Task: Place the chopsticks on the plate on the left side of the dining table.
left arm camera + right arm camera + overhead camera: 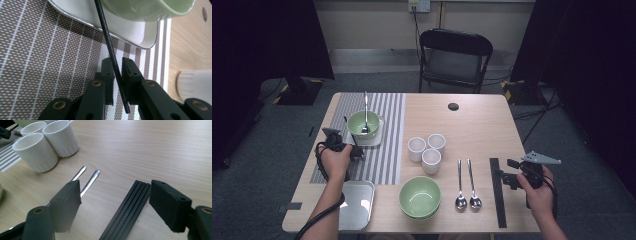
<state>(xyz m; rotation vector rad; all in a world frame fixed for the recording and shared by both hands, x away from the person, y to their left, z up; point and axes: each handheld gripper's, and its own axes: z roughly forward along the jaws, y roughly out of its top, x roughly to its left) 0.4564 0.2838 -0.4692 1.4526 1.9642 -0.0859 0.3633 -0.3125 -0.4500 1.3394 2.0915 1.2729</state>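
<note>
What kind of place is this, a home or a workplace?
Probably a recording studio or lab, not a home: dark curtains hang around a plain wooden table, a folding chair stands behind it, and cables run over the grey carpet.

Thin black chopstick (110,52) — slanted, tip against tray's edge (82,23)

Evenly lit from overhead, dark curtains either side. Soft shadows under cups (427,148). Mild glare on green bowl (150,8). Near jaws slightly blurred.
</note>
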